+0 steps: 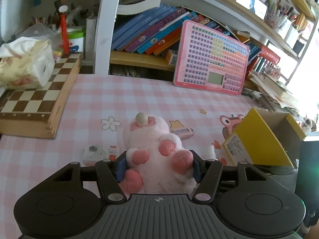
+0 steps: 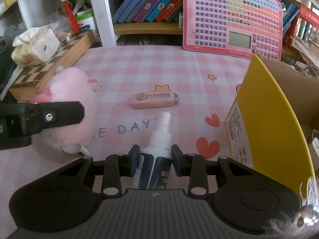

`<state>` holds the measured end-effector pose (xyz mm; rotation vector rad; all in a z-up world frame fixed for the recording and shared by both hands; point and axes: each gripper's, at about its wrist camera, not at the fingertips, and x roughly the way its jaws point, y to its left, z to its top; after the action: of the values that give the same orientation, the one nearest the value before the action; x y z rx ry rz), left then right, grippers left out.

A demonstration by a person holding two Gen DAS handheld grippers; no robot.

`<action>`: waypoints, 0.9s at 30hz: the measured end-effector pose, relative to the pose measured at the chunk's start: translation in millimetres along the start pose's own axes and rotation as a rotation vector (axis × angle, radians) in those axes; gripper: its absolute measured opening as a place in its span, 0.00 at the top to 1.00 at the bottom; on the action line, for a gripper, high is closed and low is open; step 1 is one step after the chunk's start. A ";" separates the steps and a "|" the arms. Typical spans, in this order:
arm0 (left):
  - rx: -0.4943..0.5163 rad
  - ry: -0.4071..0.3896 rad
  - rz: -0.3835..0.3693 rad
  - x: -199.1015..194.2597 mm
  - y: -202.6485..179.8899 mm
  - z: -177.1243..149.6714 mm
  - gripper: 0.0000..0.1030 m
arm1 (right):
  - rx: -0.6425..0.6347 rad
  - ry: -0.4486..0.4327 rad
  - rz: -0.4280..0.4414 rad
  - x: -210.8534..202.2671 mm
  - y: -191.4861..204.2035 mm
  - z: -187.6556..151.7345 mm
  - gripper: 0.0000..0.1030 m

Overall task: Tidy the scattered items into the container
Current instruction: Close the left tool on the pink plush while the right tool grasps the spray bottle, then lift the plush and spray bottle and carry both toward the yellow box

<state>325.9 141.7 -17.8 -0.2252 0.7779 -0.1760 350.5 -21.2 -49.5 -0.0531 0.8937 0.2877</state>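
Note:
My left gripper (image 1: 159,164) is shut on a pink plush toy (image 1: 157,151) with a small round bead (image 1: 141,119) on its far end. The plush also shows at the left of the right wrist view (image 2: 73,99), with a left gripper finger (image 2: 49,117) across it. My right gripper (image 2: 155,158) is shut on a white and dark blue spray bottle (image 2: 157,151), nozzle pointing away. A pink utility knife (image 2: 153,100) lies on the checked cloth beyond it. The yellow cardboard box (image 1: 265,139) stands open at the right (image 2: 269,119).
A small white packet (image 1: 99,153) lies left of the plush. A chessboard box (image 1: 37,99) with a tissue pack (image 1: 24,63) sits at the left. A pink learning tablet (image 1: 211,57) leans on the bookshelf (image 1: 139,59) at the back.

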 end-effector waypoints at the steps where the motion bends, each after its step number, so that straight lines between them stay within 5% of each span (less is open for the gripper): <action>1: -0.005 0.000 0.002 -3.3 0.9 -2.5 0.41 | 0.005 -0.002 0.005 -2.9 -0.7 -1.7 0.69; 27: -0.038 -0.046 0.019 -89.1 3.8 -55.6 0.41 | -0.117 -0.081 0.035 -66.9 22.2 -49.5 0.70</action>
<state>224.3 159.1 2.8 -0.2566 0.7380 -0.1374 267.4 -23.0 -27.2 -0.1330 0.7974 0.3722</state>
